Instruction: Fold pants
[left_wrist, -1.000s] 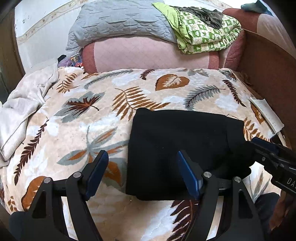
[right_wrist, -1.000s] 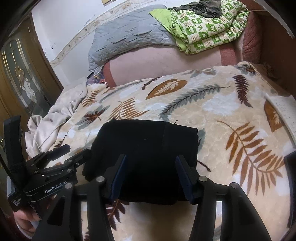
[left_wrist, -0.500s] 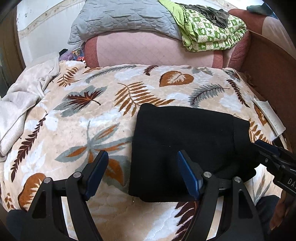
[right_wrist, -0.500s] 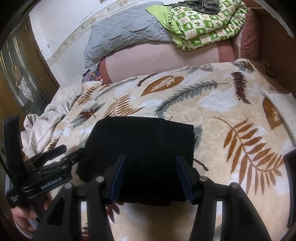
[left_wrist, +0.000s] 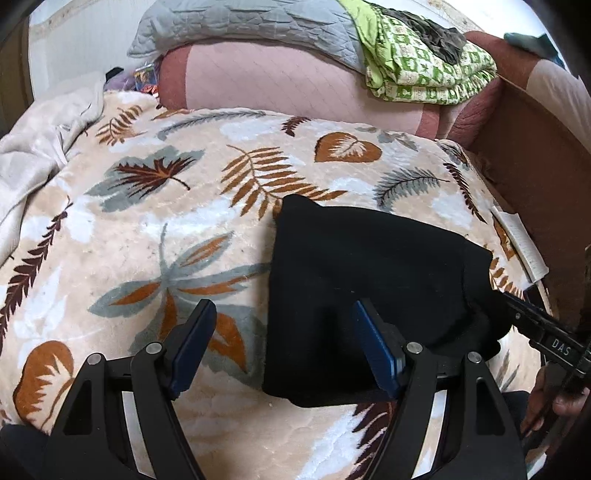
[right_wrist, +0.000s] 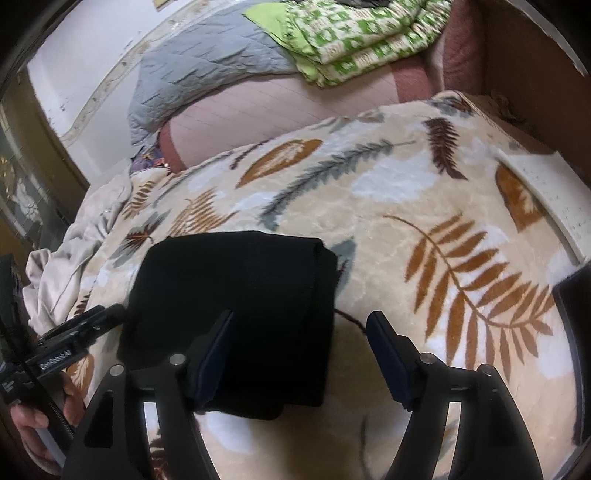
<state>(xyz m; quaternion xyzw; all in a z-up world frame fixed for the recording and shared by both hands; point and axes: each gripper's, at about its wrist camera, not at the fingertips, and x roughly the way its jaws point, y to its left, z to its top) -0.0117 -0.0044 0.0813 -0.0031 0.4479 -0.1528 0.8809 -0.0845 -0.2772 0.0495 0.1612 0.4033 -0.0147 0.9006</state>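
The left gripper (left_wrist: 282, 345) stands spread wide with nothing between its blue pads (left_wrist: 373, 350); the left pad hangs over bare blanket, the right pad over the near part of the folded black pants (left_wrist: 369, 280). Whether that pad touches the cloth cannot be told. The pants lie as a compact dark rectangle ahead and to the right of this claw, flat on the leaf-print blanket (left_wrist: 155, 229).

In the right wrist view the right gripper (right_wrist: 299, 356) is likewise spread and empty — its left pad sits over the near right part of the pants (right_wrist: 236, 295), its right pad over bare blanket (right_wrist: 461, 206) just beside the garment's right edge. The bundle lies ahead and to the left of this claw.

Each claw shows in the other's view: the right one's tip reaches the pants' right corner in the left wrist view, and the left one's tip (right_wrist: 107, 314) lies at the bundle's left edge.

Farther ahead, past the blanket, a pink bolster (left_wrist: 295, 81) runs across, with a grey quilt (left_wrist: 236, 26) and a green-patterned folded comforter (left_wrist: 424, 70) on top. Far to the left a crumpled beige sheet (left_wrist: 40, 136) lies at the blanket's edge — to the right a brown wooden bed frame (left_wrist: 532, 173).
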